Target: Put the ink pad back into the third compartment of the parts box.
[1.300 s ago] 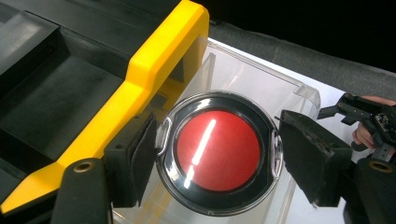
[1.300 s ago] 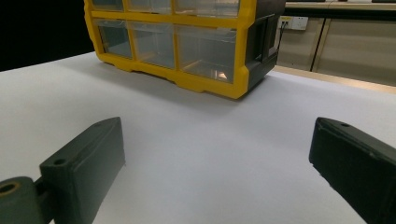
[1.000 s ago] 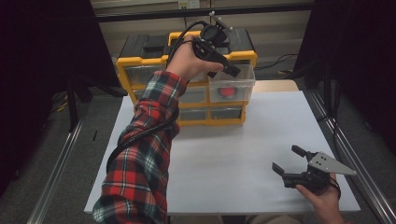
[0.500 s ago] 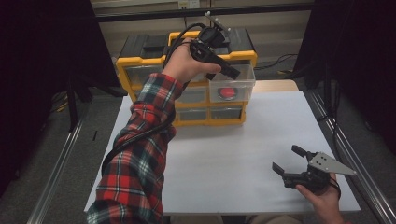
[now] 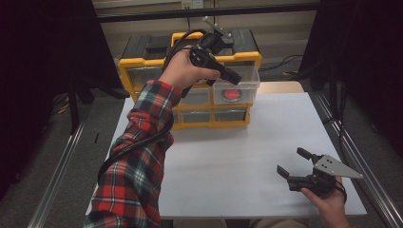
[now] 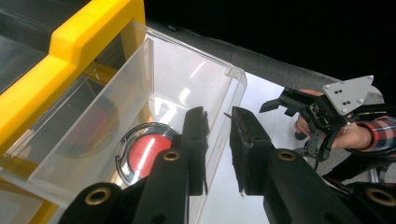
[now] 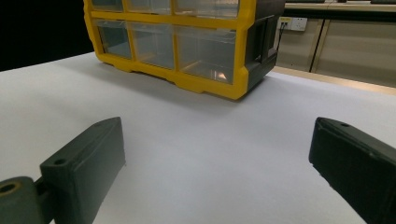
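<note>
A yellow and black organiser (image 5: 142, 64) with clear drawers stands at the table's far side. Its upper right clear drawer (image 5: 252, 85) is pulled out, and a round red disc (image 5: 231, 94) lies in it. My left gripper (image 5: 234, 76) reaches over the organiser to that drawer. In the left gripper view its jaws have just been closing and now straddle the drawer's front wall (image 6: 233, 88), one jaw inside near the red disc (image 6: 144, 151) and one outside. My right gripper (image 5: 293, 162) rests open on the white table (image 5: 237, 152) at the front right, with nothing between its jaws.
The right gripper view looks across bare white table (image 7: 196, 140) to the organiser's (image 7: 205, 86) lower shut drawers. Metal rails (image 5: 62, 161) run along both table sides. A plaid sleeve (image 5: 138, 156) crosses the table's left half.
The left gripper's jaws have narrowed around the open drawer's front wall, and the hand has shifted slightly. The right gripper has not moved.
</note>
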A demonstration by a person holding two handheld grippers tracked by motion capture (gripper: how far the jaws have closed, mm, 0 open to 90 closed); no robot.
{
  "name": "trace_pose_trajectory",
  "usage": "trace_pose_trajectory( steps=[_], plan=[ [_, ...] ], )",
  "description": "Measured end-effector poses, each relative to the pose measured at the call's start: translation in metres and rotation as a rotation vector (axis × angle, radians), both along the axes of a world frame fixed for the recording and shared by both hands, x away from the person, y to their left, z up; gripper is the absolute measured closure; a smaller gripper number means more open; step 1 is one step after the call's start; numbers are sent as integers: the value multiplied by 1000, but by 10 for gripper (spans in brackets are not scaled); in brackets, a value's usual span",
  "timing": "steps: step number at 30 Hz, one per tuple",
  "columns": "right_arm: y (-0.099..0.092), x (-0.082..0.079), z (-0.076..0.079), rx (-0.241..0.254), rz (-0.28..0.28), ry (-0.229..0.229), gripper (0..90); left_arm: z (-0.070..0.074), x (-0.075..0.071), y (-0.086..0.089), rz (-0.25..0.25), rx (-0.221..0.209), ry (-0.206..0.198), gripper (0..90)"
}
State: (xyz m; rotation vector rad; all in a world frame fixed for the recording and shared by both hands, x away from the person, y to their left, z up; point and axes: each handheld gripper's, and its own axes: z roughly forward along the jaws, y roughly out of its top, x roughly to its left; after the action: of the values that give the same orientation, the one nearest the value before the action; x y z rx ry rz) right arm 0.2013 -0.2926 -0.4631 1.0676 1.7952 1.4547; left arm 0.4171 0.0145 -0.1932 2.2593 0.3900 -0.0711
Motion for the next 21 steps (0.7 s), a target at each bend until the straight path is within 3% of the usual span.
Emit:
trace_pose_trajectory(
  steps=[11,21],
  plan=[
    [1,0,0,2,-2,-2,31,7,-5,1,-20,-22,6,857],
    [0,0,0,-1,1,-11,31,-1,-15,2,-45,-14,-2,900]
  ],
)
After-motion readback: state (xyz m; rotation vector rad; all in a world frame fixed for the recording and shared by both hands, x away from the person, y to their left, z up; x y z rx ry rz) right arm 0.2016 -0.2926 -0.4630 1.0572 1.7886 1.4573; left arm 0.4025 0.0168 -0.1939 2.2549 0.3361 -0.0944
